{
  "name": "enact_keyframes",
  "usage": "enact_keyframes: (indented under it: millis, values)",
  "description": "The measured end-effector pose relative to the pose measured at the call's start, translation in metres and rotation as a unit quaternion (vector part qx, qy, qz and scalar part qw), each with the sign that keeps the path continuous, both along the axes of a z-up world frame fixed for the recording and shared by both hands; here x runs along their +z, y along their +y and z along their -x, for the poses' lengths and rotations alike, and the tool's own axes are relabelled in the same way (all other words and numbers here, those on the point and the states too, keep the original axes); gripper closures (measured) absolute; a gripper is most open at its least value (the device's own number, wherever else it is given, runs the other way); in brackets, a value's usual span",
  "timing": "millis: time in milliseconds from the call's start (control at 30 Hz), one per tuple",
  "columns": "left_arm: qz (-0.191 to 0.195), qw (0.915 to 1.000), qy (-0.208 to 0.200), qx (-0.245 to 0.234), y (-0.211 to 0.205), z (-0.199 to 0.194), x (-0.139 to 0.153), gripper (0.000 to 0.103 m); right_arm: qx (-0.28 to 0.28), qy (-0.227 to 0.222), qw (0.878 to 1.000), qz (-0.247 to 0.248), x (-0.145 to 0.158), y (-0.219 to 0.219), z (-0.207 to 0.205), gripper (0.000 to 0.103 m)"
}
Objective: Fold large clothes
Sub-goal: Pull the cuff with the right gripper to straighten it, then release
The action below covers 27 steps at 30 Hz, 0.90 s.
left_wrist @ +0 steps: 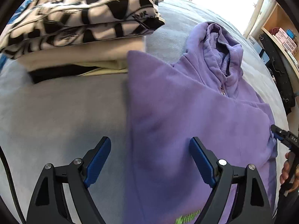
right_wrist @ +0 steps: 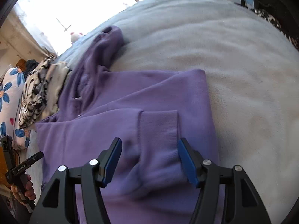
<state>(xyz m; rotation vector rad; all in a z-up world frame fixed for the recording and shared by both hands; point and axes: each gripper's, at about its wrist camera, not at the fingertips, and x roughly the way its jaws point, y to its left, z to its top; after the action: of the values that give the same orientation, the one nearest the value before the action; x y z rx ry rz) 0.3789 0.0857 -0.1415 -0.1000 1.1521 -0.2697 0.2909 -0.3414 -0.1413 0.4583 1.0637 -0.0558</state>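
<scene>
You are partway through folding the purple hoodie [left_wrist: 196, 112], which lies flat on the grey blanket [left_wrist: 65, 108], so treat the hoodie as your reference for everything. Both sleeves look already folded in over the body, so the next step is probably the crosswise fold; to do it well, take matching points on the two side edges, lift evenly, and lay the cloth down without dragging the sleeve out of place. Your right gripper [right_wrist: 149, 160] stands open over the ribbed cuff [right_wrist: 158, 130] of the folded-in sleeve: the cuff lies between the jaws, but the pads do not press it. Your left gripper [left_wrist: 149, 160] is spread wide and empty, straddling the hoodie's left edge, one finger over the blanket and the other over purple cloth. The hood [left_wrist: 218, 43] lies at the far end from both grippers. Beyond the hoodie's far left corner sits the stack of folded clothes [left_wrist: 80, 24], just beside it; keep clear of that.
</scene>
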Motion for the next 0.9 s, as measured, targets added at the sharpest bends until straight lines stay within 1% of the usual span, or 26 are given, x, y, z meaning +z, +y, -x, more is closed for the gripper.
enact_keyframes:
  millis: [67,100,133,167,200,233,267,333,400,467,500,533,600,667,733,767,800,833,900]
  values:
    - [0.003,1.0,-0.001,-0.005,-0.006,-0.007,-0.006,0.048,0.004,-0.003,1.0,-0.006,-0.006,0.002,-0.004,0.04]
    - [0.002,1.0,0.004,-0.007,-0.01,-0.01,-0.009,0.07,0.007,-0.012,1.0,-0.006,-0.006,0.005,-0.005,0.04]
    - [0.0,0.9999,0.007,-0.008,-0.012,-0.011,-0.011,0.079,0.012,-0.016,1.0,-0.003,-0.006,0.008,-0.006,0.04]
    - [-0.003,0.9999,0.003,-0.01,-0.014,-0.011,-0.01,0.081,0.021,-0.02,1.0,0.007,-0.005,0.014,-0.006,0.049]
    - [-0.011,0.9998,-0.006,-0.018,-0.016,-0.009,-0.007,0.085,0.033,-0.02,0.999,0.02,-0.004,0.019,-0.007,0.07]
    - [-0.022,0.9992,-0.016,-0.031,-0.018,-0.007,-0.003,0.088,0.047,-0.021,0.999,0.017,-0.003,0.024,-0.009,0.078]
    - [-0.034,0.9982,-0.028,-0.041,-0.019,-0.005,0.003,0.089,0.05,-0.024,0.998,0.015,-0.001,0.027,-0.011,0.083]
    - [-0.051,0.9964,-0.048,-0.048,-0.015,-0.003,0.014,0.09,0.058,-0.043,0.997,0.019,0.007,0.039,-0.013,0.083]
    - [-0.052,0.9956,-0.061,-0.048,-0.005,-0.005,0.023,0.091,0.069,-0.07,0.995,0.008,0.017,0.051,-0.015,0.083]
    - [-0.045,0.9962,-0.062,-0.043,0.009,-0.011,0.025,0.091,0.068,-0.088,0.994,0.02,0.022,0.063,-0.018,0.083]
    - [-0.039,0.9969,-0.054,-0.043,0.013,-0.015,0.022,0.091,0.064,-0.092,0.993,0.031,0.021,0.067,-0.021,0.083]
    - [-0.04,0.997,-0.047,-0.046,0.014,-0.017,0.016,0.091,0.059,-0.09,0.993,0.04,0.019,0.069,-0.022,0.083]
    - [-0.058,0.9957,-0.04,-0.06,0.013,-0.018,0.001,0.09,0.049,-0.075,0.994,0.069,0.006,0.072,-0.03,0.083]
    - [-0.071,0.9947,-0.037,-0.066,0.01,-0.019,-0.015,0.088,0.055,-0.057,0.992,0.094,-0.008,0.075,-0.035,0.081]
    - [-0.073,0.995,-0.04,-0.055,0.01,-0.019,-0.023,0.081,0.062,-0.058,0.99,0.108,-0.009,0.078,-0.032,0.077]
    - [-0.076,0.9949,-0.045,-0.049,0.01,-0.018,-0.022,0.079,0.063,-0.053,0.99,0.114,-0.005,0.079,-0.031,0.071]
    - [-0.083,0.9944,-0.048,-0.044,0.01,-0.016,-0.021,0.073,0.064,-0.045,0.99,0.118,-0.001,0.078,-0.029,0.066]
    - [-0.101,0.9928,-0.055,-0.036,0.009,-0.014,-0.017,0.062,0.063,-0.041,0.99,0.121,0.004,0.077,-0.025,0.065]
    - [-0.132,0.9885,-0.069,-0.028,0.008,-0.008,-0.009,0.053,0.062,-0.047,0.989,0.126,0.014,0.075,-0.017,0.065]
